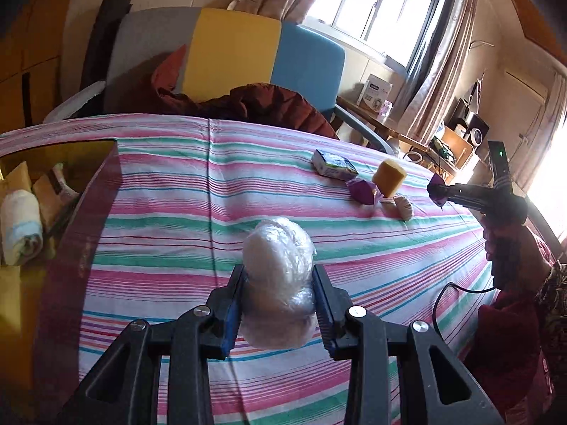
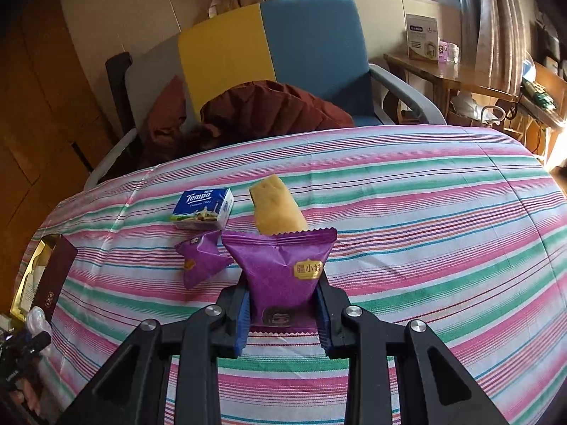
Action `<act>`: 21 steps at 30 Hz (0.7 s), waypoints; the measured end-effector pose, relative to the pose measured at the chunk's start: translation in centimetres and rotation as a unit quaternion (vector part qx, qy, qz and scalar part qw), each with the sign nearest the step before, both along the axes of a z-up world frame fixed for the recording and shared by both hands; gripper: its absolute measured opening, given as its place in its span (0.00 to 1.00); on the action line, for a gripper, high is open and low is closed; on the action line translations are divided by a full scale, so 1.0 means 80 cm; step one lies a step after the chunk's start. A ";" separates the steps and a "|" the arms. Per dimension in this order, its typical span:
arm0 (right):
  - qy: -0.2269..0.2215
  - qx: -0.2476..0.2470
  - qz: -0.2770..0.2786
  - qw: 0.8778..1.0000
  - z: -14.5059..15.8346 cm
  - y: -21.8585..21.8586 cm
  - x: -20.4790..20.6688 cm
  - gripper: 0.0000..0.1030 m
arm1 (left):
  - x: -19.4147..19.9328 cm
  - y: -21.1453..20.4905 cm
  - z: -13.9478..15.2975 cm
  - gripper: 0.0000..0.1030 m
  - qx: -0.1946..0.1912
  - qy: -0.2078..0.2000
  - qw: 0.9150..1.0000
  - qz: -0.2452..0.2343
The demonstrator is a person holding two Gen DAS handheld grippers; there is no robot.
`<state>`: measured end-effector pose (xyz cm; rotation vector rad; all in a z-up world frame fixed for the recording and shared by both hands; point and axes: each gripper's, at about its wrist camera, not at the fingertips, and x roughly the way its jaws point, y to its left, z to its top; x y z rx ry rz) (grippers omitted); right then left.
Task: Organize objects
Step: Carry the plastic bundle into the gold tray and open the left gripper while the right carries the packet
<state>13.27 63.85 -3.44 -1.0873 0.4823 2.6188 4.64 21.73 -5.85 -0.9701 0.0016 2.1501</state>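
Note:
My left gripper point(image 1: 279, 276) is shut on a clear plastic-wrapped white bundle point(image 1: 278, 269), held above the striped bed sheet point(image 1: 177, 212). My right gripper point(image 2: 283, 294) is shut on a purple snack packet point(image 2: 281, 269) and holds it above the sheet; the right gripper also shows in the left wrist view point(image 1: 437, 191) at the right. On the sheet lie a second purple packet point(image 2: 202, 258) point(image 1: 363, 191), a Tempo tissue pack point(image 2: 203, 209) point(image 1: 335, 164), a yellow sponge-like block point(image 2: 276, 205) point(image 1: 388, 177) and a small white shell-like item point(image 1: 404, 207).
An open dark box point(image 1: 88, 212) with a gold interior and rolled towels point(image 1: 21, 226) sits at the bed's left; it also shows in the right wrist view point(image 2: 49, 276). A multicoloured armchair point(image 2: 301, 46) with a brown jacket point(image 2: 265, 109) stands behind the bed. A wooden desk point(image 2: 453, 74) is at the right.

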 end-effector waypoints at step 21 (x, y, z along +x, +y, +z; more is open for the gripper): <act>0.039 -0.043 0.127 0.990 0.044 -0.173 -0.042 0.30 | -0.097 -0.176 -0.006 0.35 -0.025 -0.076 0.988 0.133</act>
